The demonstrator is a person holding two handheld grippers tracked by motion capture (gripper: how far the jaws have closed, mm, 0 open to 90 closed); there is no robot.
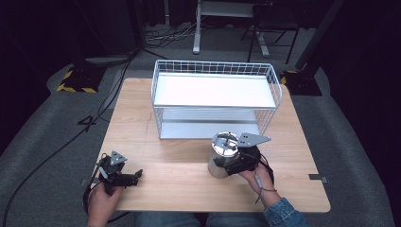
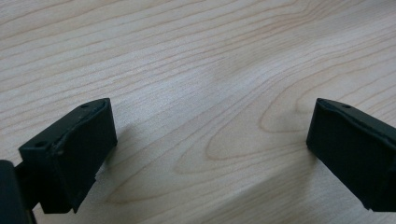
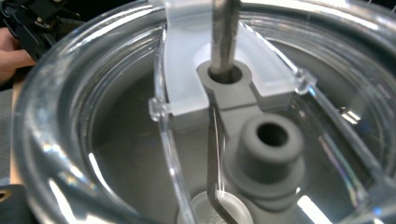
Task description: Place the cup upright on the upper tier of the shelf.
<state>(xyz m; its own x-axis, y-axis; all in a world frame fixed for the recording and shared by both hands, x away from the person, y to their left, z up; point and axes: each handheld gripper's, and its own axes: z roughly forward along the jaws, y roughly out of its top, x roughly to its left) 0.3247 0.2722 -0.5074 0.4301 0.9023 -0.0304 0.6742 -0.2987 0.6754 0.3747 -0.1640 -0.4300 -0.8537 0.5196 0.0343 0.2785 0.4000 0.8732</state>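
Clear glass jar with a metal clamp lid (image 1: 224,152) is standing on the light wooden table (image 1: 179,170), just in front of the white wire two-tier rack (image 1: 215,97). Right gripper (image 1: 241,161) is pressing against the jar's near side, apparently clamping it, though I can't tell the jaw state for sure; its own view is looking straight down through the lid (image 3: 233,116) onto the grey stopper and wire bail. Right hand (image 1: 255,176) is coming in from the near edge, wrist angled inward. Left gripper (image 1: 124,177) is idling low over bare wood near the left corner, jaws spread wide with nothing between them. Looks like the grasp step; next move probably calls for a firm, level lift toward the rack without tipping.
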